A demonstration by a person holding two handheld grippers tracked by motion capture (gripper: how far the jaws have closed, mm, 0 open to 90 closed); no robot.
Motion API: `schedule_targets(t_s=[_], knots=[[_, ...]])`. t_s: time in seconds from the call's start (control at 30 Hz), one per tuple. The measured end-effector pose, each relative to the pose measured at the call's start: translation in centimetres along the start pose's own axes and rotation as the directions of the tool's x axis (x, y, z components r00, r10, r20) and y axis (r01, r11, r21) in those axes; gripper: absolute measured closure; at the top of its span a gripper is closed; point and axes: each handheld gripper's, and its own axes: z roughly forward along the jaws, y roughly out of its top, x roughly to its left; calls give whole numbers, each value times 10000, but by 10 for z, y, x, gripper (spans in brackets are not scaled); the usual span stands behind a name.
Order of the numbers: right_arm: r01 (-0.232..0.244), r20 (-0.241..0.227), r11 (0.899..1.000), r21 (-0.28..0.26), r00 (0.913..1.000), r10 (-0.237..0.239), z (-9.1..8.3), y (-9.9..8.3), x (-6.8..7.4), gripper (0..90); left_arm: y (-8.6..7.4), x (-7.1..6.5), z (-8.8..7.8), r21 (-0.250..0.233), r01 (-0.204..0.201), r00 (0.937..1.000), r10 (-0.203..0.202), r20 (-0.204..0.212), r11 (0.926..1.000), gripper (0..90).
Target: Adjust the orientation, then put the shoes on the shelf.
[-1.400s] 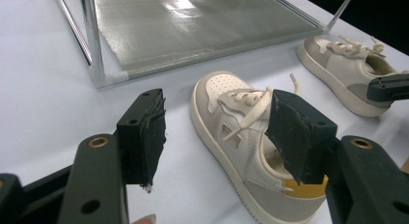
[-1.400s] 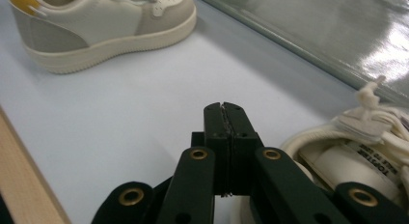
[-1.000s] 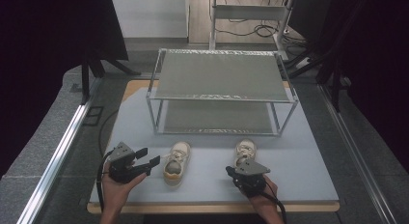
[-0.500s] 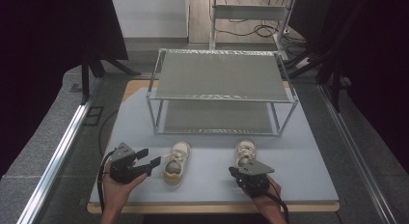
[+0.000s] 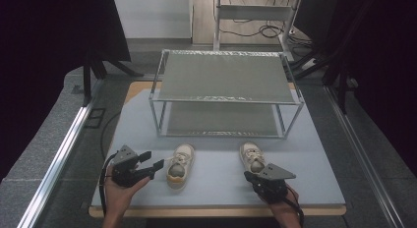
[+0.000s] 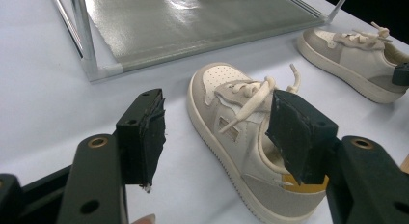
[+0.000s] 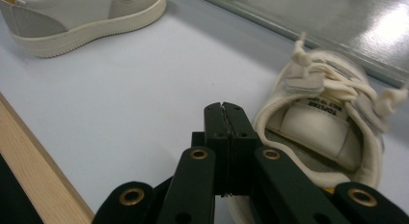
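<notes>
Two small cream and beige sneakers lie on the pale table mat in front of a metal rack. The left sneaker [image 5: 178, 165] [image 6: 212, 84] has its heel between the wide jaws of my left gripper [image 5: 151, 160] [image 6: 222, 132], which is open; the pads stand apart from the shoe. The right sneaker [image 5: 252, 157] [image 7: 328, 122] [image 6: 357, 55] lies toe toward the rack. My right gripper [image 5: 251, 176] [image 7: 224, 108] sits just behind its heel, shut with nothing between the pads. The left sneaker [image 7: 82, 16] also lies at the top left of the right gripper view.
A two-tier metal rack [image 5: 226, 75] [image 6: 193, 21] with grey shelves stands behind the shoes. The mat [image 5: 216, 184] ends at a wooden table edge [image 7: 43, 185] close to the hands. Dark screens and cables surround the table.
The right gripper has drifted a little to the right and back from the right sneaker's heel, still shut. The left gripper and both shoes have stayed put.
</notes>
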Motion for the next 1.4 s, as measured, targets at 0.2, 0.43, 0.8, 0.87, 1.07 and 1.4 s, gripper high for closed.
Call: schedule_targets(t_s=[0.2,0.43,0.8,0.87,1.07,1.4], knots=[[-336,-127,9994,-65,9994,335,-7,-2,-11,878,0,0,1,50,-25,10000,25,2,10000,383],[-225,-563,9982,-548,9982,194,-16,1,-17,822,0,0,1,46,-25,10000,25,3,10000,383],[69,-616,9929,-1187,9980,-143,-29,5,-31,642,-2,-3,3,134,-94,10000,94,21,9999,382],[133,-569,9929,-1179,9982,-201,-30,6,-34,592,0,-3,0,18,-101,9999,101,8,9999,383],[-42,-738,9930,-1183,9973,-46,-36,8,-48,575,5,1,-14,-365,-133,9998,138,137,9992,383],[298,-1247,9900,-1377,9911,-471,-43,17,-69,580,19,1,-21,-495,-503,9933,552,1019,9975,389]])
